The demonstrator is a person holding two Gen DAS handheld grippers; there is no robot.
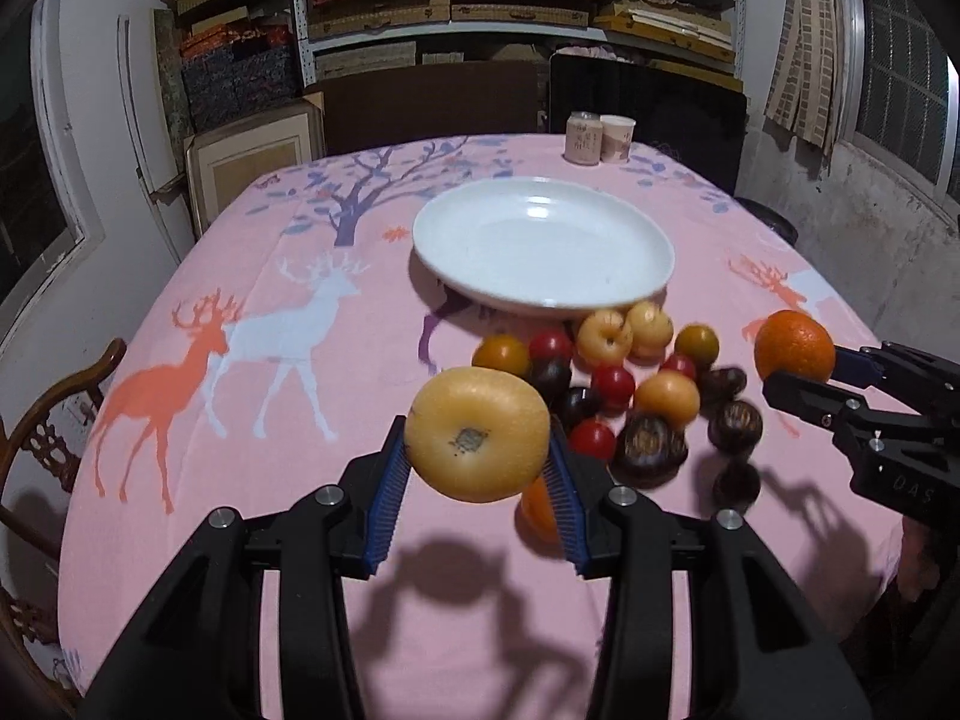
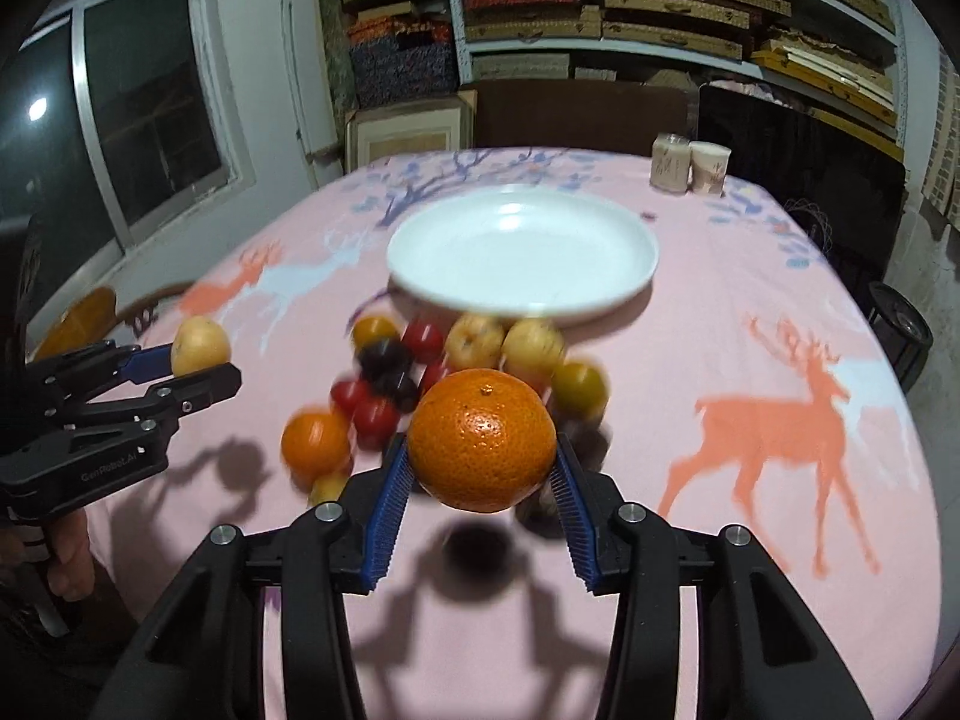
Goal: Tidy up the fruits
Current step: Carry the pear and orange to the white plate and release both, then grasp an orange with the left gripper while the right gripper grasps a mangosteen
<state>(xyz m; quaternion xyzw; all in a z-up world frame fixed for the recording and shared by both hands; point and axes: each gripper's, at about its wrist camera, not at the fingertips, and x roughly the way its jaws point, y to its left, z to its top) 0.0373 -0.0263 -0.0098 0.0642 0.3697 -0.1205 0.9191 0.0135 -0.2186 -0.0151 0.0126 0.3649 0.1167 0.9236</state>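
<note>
Jaws gripping fruit above heaped fruits (image 1: 606,384).

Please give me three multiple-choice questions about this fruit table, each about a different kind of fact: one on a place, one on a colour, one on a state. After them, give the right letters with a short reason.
1. Where is the pile of small fruits relative to the white plate?
A. On the plate
B. On the cloth, at the plate's near edge
C. Behind the plate, beside the cups

2. What colour is the fruit held in the left gripper?
A. Pale yellow
B. Dark purple
C. Green

3. What is the state of the right gripper?
A. Open and empty
B. Shut on an orange
C. Shut on the plate rim

Answers: 1 B, the fruits lie on the pink tablecloth in front of the plate, which has nothing on it. 2 A, the yellow fruit sits between the blue pads. 3 B, both pads press the sides of the orange.
</note>
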